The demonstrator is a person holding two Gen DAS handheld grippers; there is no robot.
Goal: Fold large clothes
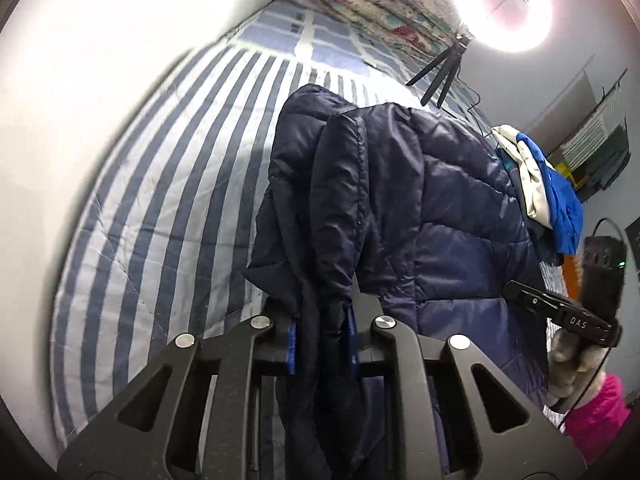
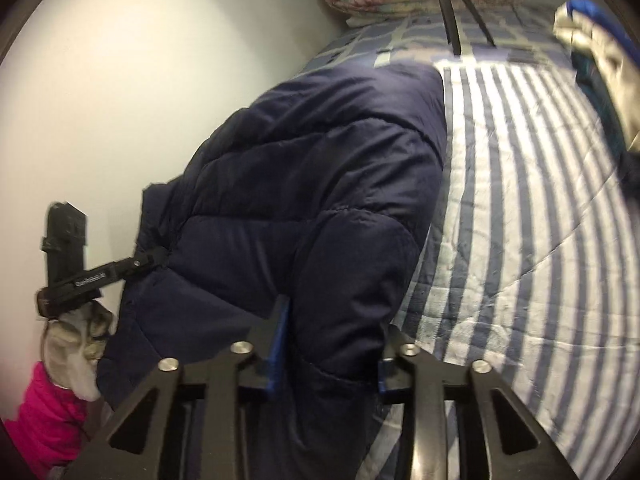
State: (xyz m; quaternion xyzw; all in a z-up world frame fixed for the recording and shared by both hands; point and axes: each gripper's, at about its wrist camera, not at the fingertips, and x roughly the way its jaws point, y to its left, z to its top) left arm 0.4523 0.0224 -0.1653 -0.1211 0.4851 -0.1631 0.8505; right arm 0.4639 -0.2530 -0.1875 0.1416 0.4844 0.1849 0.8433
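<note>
A large navy quilted puffer jacket [image 1: 420,200] lies bunched on the striped bed and is lifted at its near edge; it also shows in the right wrist view [image 2: 320,184]. My left gripper [image 1: 320,320] is shut on a fold of the jacket's edge, which hangs between its blue-padded fingers. It also shows in the right wrist view [image 2: 160,258], pinching the jacket's left side. My right gripper [image 2: 332,348] is shut on a thick part of the jacket. It also shows in the left wrist view [image 1: 516,294] at the jacket's right edge.
The blue and white striped bedspread [image 1: 160,200] covers the bed beside a white wall [image 2: 140,80]. A floral quilt [image 1: 380,4] lies at the head end. A black tripod [image 1: 444,68] with a ring light stands on the bed. A blue and white garment [image 1: 548,188] lies at the right.
</note>
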